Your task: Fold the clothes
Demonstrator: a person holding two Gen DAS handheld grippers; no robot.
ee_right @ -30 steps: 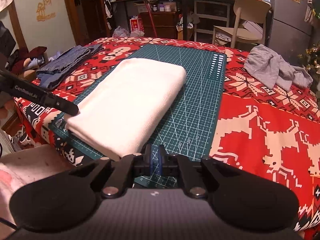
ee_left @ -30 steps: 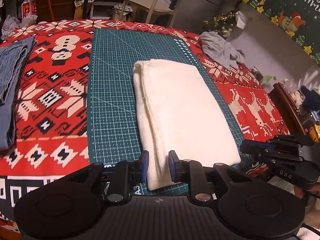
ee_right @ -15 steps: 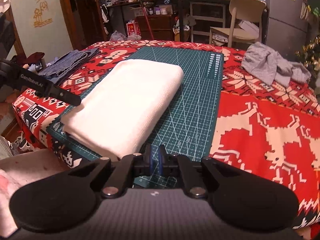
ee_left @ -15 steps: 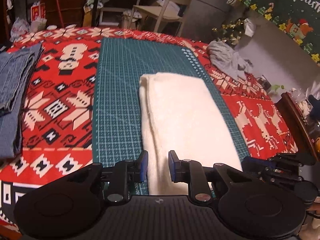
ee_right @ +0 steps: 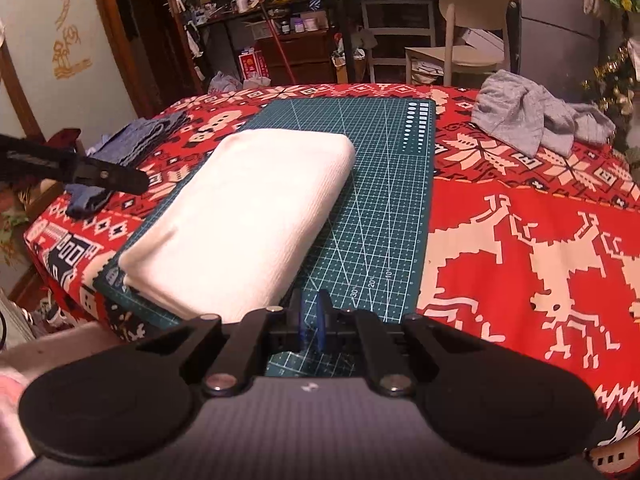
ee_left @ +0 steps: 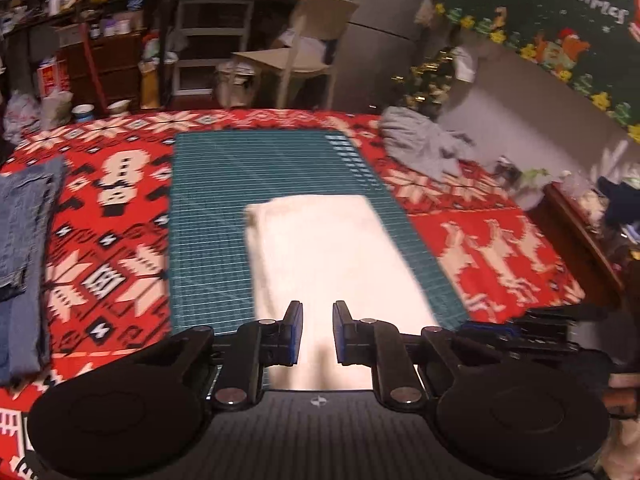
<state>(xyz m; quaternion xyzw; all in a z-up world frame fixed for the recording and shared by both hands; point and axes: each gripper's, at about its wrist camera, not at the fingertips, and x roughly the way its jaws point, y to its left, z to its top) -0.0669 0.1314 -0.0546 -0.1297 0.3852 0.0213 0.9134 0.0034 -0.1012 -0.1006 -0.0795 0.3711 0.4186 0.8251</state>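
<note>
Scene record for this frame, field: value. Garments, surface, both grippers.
surface: green mat on red patterned cloth
white garment: folded, lying on the mat
jeans: on the cloth, left of the mat
grey garment: crumpled, on the cloth right of the mat
left gripper: jaws closing, nothing pinched, above the white garment's near end
right gripper: shut, empty, over the mat's near edge

Folded towel (ee_right: 240, 216) on cutting mat (ee_right: 376, 208), jeans (ee_left: 24, 248) left, crumpled shirt (ee_right: 532, 116) right (far corner)

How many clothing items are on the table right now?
3: folded white garment on the green cutting mat, blue denim jeans at left edge, crumpled grey garment far right.
</note>
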